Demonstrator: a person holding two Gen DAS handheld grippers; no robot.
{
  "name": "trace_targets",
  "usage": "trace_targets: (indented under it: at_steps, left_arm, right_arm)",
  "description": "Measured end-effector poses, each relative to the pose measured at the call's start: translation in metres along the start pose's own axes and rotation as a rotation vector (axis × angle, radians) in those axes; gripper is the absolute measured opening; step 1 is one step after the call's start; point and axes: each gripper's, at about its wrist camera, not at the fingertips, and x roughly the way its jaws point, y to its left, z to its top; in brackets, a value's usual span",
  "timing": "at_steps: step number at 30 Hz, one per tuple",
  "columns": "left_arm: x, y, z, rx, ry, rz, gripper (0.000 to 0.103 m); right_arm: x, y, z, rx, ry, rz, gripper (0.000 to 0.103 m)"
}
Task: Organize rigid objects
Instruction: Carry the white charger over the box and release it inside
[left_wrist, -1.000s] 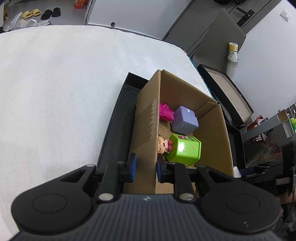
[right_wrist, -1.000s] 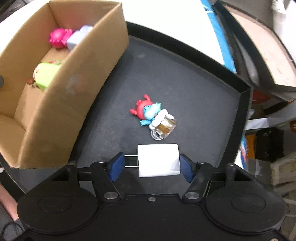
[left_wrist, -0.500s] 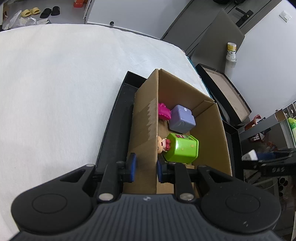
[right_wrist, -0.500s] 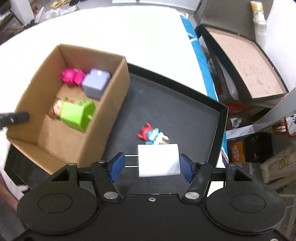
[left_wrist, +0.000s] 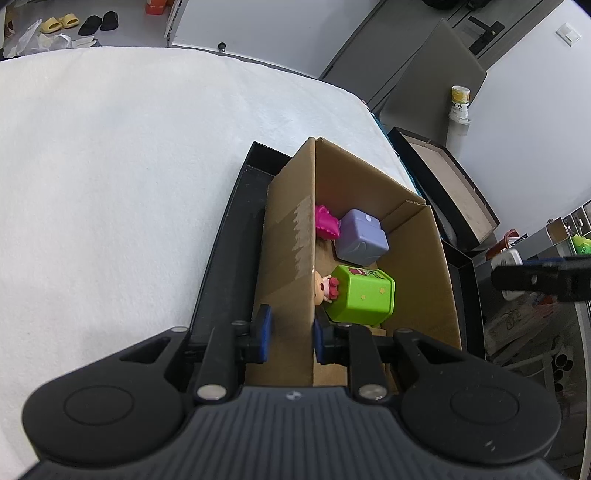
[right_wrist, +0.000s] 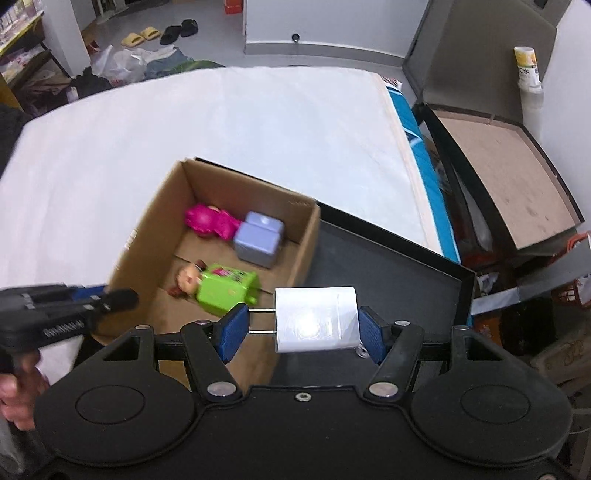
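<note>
While the white charger is pinched prong-to-base by the right tongs beside the cardboard box, whose wall is clamped by the left tongs, slippage off the thin prongs is risked.

Partial black letters on white bottle, not clearly legible.
</note>
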Motion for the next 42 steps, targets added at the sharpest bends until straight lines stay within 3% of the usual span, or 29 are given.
trace_targets:
  at_steps: [20,38,42]
  left_arm:
    - [0.000,0.000,0.000,-0.003,0.003,-0.007,0.021]
    - [0.001,0.001,0.000,-0.007,0.004,-0.011,0.021]
    - [0.002,0.002,0.000,-0.011,0.002,-0.011,0.021]
  right_arm:
    - [0.019,0.027,0.027,0.178,-0.008,0.174,0.063]
    - [0.071,0.051,0.031,0.270,0.007,0.185,0.064]
    - [0.072,0.052,0.033,0.287,0.010,0.233,0.066]
